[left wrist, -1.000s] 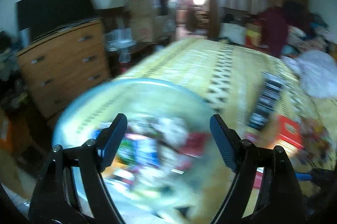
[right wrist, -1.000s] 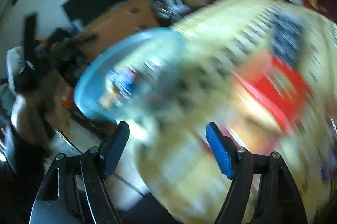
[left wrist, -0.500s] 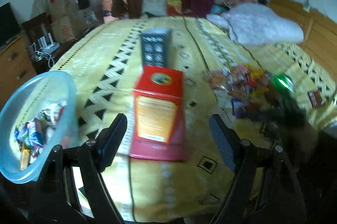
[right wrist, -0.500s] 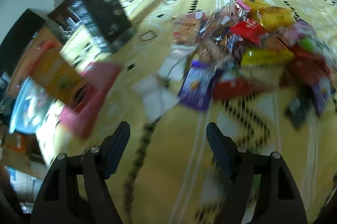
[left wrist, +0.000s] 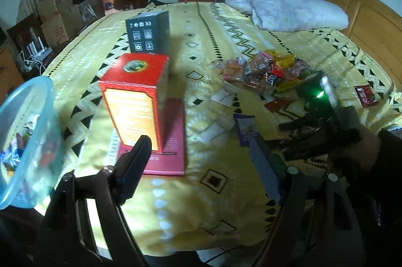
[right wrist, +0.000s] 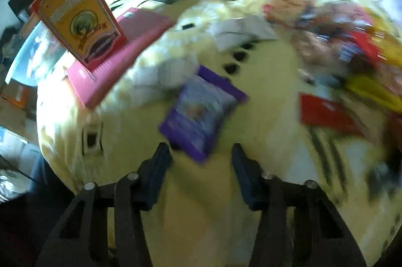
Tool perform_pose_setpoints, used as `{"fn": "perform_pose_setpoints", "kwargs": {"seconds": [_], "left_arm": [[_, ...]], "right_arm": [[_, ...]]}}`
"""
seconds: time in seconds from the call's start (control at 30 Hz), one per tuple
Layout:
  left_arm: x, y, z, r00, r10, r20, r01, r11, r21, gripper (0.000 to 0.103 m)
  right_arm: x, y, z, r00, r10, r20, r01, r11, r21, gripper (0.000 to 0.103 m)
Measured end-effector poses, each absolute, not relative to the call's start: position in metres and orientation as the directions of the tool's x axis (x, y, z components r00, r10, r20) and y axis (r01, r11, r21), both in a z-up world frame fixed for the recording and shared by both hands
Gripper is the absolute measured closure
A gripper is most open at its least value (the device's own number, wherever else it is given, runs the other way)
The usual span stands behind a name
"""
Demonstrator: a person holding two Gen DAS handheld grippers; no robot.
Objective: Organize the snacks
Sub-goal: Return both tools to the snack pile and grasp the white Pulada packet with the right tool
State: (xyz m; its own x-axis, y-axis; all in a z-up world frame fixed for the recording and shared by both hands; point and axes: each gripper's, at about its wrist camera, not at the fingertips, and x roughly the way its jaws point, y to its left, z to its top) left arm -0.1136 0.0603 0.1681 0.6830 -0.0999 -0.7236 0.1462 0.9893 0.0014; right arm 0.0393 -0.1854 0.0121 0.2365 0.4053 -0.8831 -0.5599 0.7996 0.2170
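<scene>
Right gripper (right wrist: 201,159) low over the yellow bedspread (right wrist: 226,204), fingers wide apart, nothing between them. Purple snack packet (right wrist: 201,113) flat on the cloth just ahead of the tips, close but maybe not touching; too blurry to be sure. Red packet (right wrist: 326,113) a bit to the right. Big pile of snacks (right wrist: 339,35) farther back on the right, all smeared by blur.

Left gripper (left wrist: 201,159) above the near side of the bed, fingers wide apart too, holding nothing. Red box (left wrist: 137,96) upright on a flat pink box (left wrist: 170,138), right in front. Dark box (left wrist: 148,34) upright behind the red one. Blue plastic bowl (left wrist: 35,93) at the far left edge, small bright packets inside. Same snack pile (left wrist: 263,71) spread out on the right half of the bed, purple packet (left wrist: 245,128) lying apart from it, nearer. White pillow (left wrist: 294,8) at the far end of the bed.
</scene>
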Motion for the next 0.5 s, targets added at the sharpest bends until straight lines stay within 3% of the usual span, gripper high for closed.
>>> {"fn": "perform_pose_setpoints", "kwargs": {"seconds": [0.07,0.3,0.5], "left_arm": [[-0.114,0.056,0.165,0.678,-0.109,-0.727,0.161,0.987,0.003,0.022],[-0.109,0.054,0.151,0.647,-0.115,-0.754,0.165,0.986,-0.009,0.023],[-0.106,0.058,0.14,0.626,-0.116,-0.771,0.173,0.985,-0.008,0.023]], "right_arm": [[0.041,-0.203,0.027,0.28,0.441,-0.853,-0.516,0.818,0.254,0.024],[0.126,-0.184,0.028,0.228,0.619,-0.752,-0.317,0.777,0.543,0.027],[0.183,-0.141,-0.002,0.247,0.521,-0.817,-0.116,0.853,0.509,0.036]]}}
